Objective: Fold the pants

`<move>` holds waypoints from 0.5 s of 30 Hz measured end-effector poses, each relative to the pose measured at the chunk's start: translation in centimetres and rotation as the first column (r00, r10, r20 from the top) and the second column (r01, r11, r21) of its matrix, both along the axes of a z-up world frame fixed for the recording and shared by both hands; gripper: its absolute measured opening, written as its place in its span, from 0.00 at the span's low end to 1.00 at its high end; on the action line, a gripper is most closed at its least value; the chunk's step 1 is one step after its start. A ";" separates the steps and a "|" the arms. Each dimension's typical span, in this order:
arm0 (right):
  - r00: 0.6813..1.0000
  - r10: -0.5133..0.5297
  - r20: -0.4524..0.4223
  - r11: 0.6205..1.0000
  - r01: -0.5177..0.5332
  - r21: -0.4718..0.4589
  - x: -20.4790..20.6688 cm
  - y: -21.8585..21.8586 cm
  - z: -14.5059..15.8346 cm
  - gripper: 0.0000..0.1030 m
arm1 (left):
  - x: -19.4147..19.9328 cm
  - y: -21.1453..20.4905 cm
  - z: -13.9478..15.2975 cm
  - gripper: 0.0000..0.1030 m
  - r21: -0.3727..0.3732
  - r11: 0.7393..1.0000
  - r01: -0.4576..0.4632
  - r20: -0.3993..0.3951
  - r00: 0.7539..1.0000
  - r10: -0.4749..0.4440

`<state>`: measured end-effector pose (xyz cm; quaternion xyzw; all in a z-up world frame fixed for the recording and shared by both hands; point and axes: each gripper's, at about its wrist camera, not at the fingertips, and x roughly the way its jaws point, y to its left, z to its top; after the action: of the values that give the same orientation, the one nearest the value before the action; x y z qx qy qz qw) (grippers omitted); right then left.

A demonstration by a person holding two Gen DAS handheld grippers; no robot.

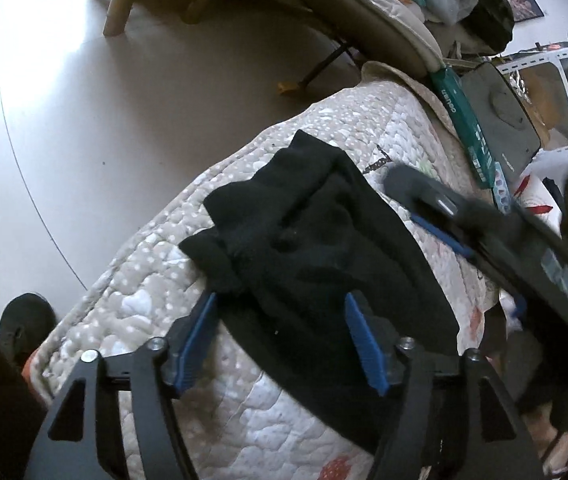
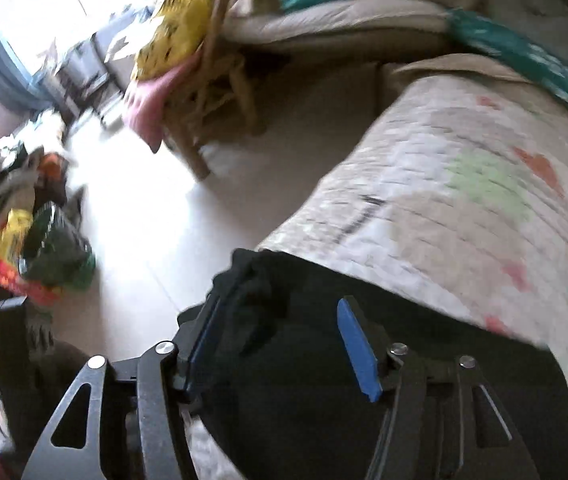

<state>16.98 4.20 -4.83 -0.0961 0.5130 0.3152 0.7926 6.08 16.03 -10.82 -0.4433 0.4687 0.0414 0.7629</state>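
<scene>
Left tool [image 1: 280,340]: blue pads stand wide apart, astride the near part of the black cloth, pressing on nothing; it holds nothing.
Pants [image 1: 311,248]: black, lying in a rumpled, partly doubled heap on the quilted cover [image 1: 132,280], running from the cover's near edge toward its far left corner; 1 lumpy end sits close to the left edge above the floor [image 1: 84,120].
Right tool [image 2: 280,344]: pads equally wide, black cloth beneath and between them, nothing gripped; in the left wrist view it appears blurred at the right, above the cover just beside the pants.
Handling: judged soft, light and limp; the cloth will sag and bunch, not keep a crease by itself. It should not slip much on the quilted surface.
Where to take hold: probably a thin outer edge or corner of the heap, 1 tool at each end, so that a single layer lifts, not the thick lump.
Edges: the left edge drops to the floor; cloth pushed there may slide off.
Open room: bare cover lies to the right of the pants; a green box [image 1: 469,128] and clutter crowd the far right corner.
</scene>
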 end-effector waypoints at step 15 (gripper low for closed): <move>0.940 0.341 0.018 0.871 -0.308 -0.382 -0.2 9.8 -6.2 0.27 | 1.1 -1.0 1.4 0.11 0.114 0.989 0.093 0.008 0.995 -0.095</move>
<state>16.81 13.99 -11.04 -0.3431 0.5062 0.3361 0.7163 7.17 15.01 -9.41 -0.3767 0.4809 0.0291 0.7911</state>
